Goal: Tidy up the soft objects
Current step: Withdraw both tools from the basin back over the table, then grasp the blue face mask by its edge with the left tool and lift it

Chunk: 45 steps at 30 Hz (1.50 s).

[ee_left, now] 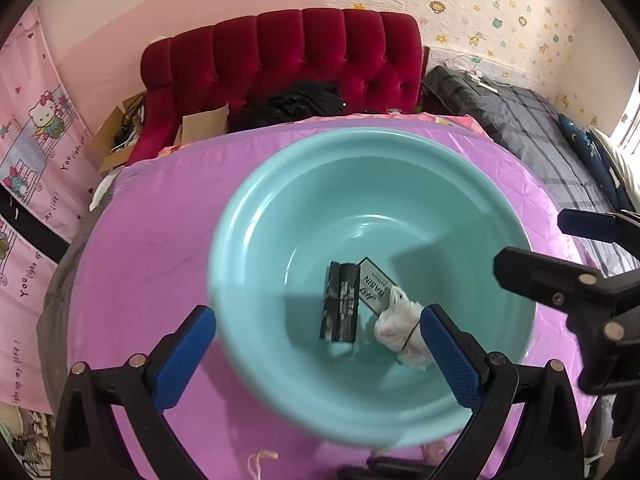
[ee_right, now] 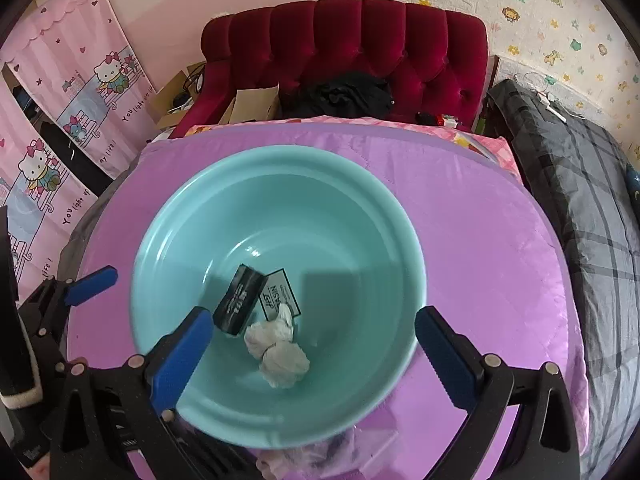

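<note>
A teal basin (ee_left: 320, 184) (ee_right: 320, 200) rests on a purple quilt (ee_left: 152, 240) (ee_right: 480, 260). On its floor lie a white cloth bundle (ee_left: 400, 336) (ee_right: 280, 354) tied with a dark band, a small black packet (ee_left: 340, 304) (ee_right: 240, 300) and a printed label (ee_left: 374, 284) (ee_right: 280, 296). My left gripper (ee_left: 320, 360) hangs open over the basin's near side, nothing between its blue pads. My right gripper (ee_right: 314, 362) is open above the bundle, holding nothing. The right gripper (ee_left: 560, 248) also shows at the right edge of the left wrist view.
A red tufted headboard (ee_left: 300, 52) (ee_right: 360, 44) with dark clothing (ee_left: 292, 104) and cardboard boxes (ee_right: 256, 104) stands behind the quilt. Grey plaid bedding (ee_right: 580, 200) lies on the right, a pink cartoon curtain (ee_right: 60, 120) on the left. A clear plastic bag (ee_right: 320, 452) sits beside the basin's near rim.
</note>
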### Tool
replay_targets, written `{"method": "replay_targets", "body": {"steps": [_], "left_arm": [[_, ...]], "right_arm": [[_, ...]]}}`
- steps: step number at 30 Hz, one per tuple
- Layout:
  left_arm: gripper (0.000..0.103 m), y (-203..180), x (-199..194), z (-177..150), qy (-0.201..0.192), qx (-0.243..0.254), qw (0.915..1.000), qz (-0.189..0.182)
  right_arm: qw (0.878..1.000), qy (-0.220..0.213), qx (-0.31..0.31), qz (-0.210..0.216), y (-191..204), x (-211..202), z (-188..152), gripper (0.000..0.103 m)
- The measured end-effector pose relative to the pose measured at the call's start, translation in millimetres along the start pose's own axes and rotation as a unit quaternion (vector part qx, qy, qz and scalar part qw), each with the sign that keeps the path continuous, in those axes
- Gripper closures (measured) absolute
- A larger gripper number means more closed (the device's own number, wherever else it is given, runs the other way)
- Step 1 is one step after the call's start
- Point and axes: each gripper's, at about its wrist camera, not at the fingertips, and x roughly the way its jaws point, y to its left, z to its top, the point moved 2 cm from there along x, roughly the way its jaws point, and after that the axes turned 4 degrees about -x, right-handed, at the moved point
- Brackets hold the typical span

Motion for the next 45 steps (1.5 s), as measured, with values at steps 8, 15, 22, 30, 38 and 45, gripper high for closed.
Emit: {"method": "replay_targets", "body": {"steps": [8,15,22,30,38,45], "left_arm": [[0.000,7.1,-33.8,-23.3,-0.016,-0.010,0.9998,0.010],[0.000,10.3,-58.9,-47.8,-0.028,-0.015,0.9994,0.016],[0.000,13.0,-81.8,-81.6,-0.035,-0.020,0.9990,0.020],[0.000,18.1,-100.1,-120.4,-0.036,-0.024,0.9988,0.022],[0.000,17.9,-109.4,-156.2,-0.036,-0.024,0.9989,0.021],[0.000,13.6,-109.5,-181.4,-0.032,-0.040,0.9987,0.008]], "right_arm": [[1.000,-0.009,-0.018,-0.012,6.3,-32.8,-24.8,0.000],[1.000,-0.017,-0.022,-0.010,10.3,-56.6,-47.0,0.000],[0.999,-0.020,-0.027,-0.007,16.6,-74.7,-76.3,0.000],[0.999,-0.021,-0.034,-0.008,21.3,-86.8,-112.5,0.000],[0.999,-0.023,-0.034,-0.005,21.8,-91.8,-145.5,0.000],[0.999,-0.028,-0.030,-0.009,18.1,-92.1,-172.9,0.000]]}}
